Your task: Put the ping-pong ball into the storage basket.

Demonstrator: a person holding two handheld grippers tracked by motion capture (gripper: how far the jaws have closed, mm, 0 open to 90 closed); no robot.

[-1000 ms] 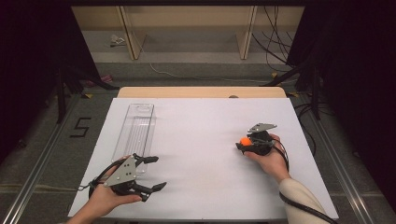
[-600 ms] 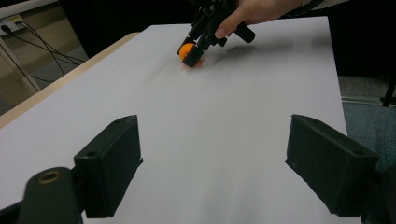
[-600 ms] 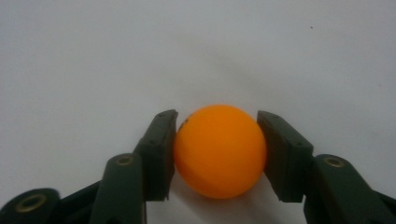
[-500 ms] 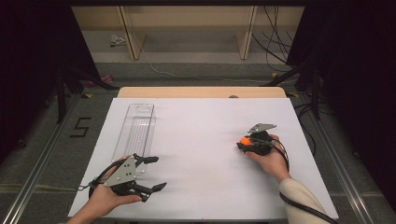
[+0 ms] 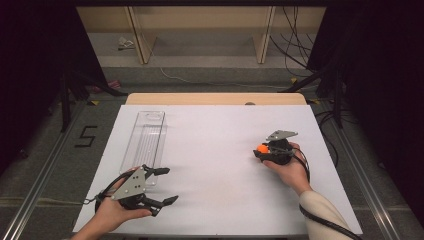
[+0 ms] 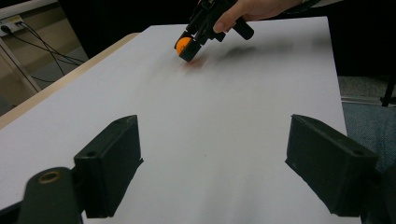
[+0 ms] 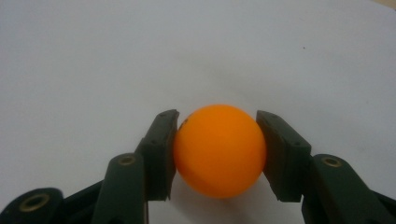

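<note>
An orange ball (image 7: 218,150) sits between both jaws of my right gripper (image 7: 217,151), which is shut on it just above the white table surface. In the high view that gripper (image 5: 260,150) is at the right of the table with the orange ball (image 5: 261,148) at its tip. My left gripper (image 5: 167,186) rests near the front left corner, jaws wide open with nothing between them. Across the table, the left gripper view shows the right gripper (image 6: 185,48) holding the orange ball (image 6: 183,44).
A clear plastic tray (image 5: 145,142) lies lengthwise at the left of the white table (image 5: 215,150), just beyond my left gripper. A wooden strip (image 5: 215,98) runs along the table's far edge. Cables and shelf legs stand on the floor behind.
</note>
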